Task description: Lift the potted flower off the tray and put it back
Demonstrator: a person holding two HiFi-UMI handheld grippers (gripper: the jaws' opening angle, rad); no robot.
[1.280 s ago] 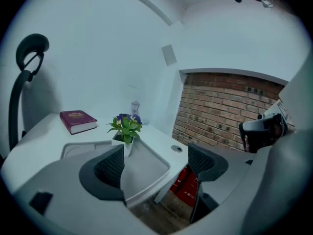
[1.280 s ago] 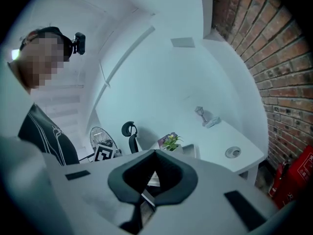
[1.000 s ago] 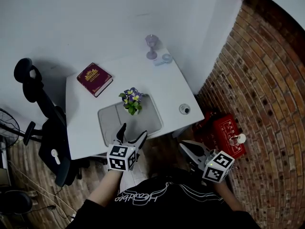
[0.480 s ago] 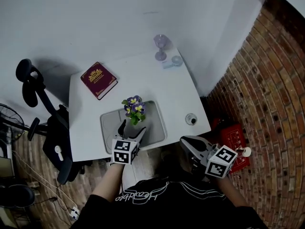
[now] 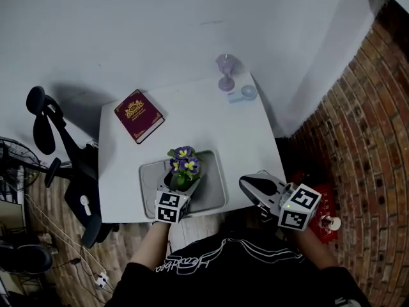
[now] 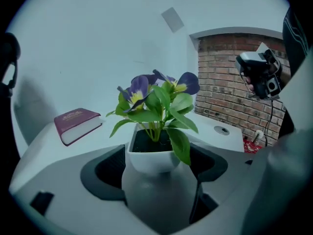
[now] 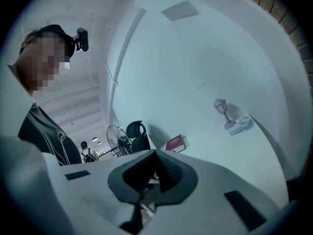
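A potted flower (image 5: 184, 165) with purple and yellow blooms stands in a white pot (image 6: 151, 156) on the grey tray (image 5: 211, 194), near the front edge of the white table (image 5: 211, 126). My left gripper (image 5: 180, 184) is open, one jaw on each side of the pot, with a narrow gap at either pad. In the left gripper view the gripper (image 6: 152, 174) has the pot right between its jaws. My right gripper (image 5: 248, 183) hovers at the table's front right corner, apart from the tray. In its own view the right gripper (image 7: 155, 173) is shut on nothing.
A maroon book (image 5: 138, 116) lies at the back left of the table. A purple lamp-shaped ornament (image 5: 225, 71) and a small pale blue fan (image 5: 244, 94) stand at the back right. An office chair (image 5: 57, 152) is to the left and a brick wall (image 5: 364, 139) to the right.
My left gripper has moved forward from the table's front edge until its jaws stand either side of the pot. The right gripper has come in closer to the table's front right corner.
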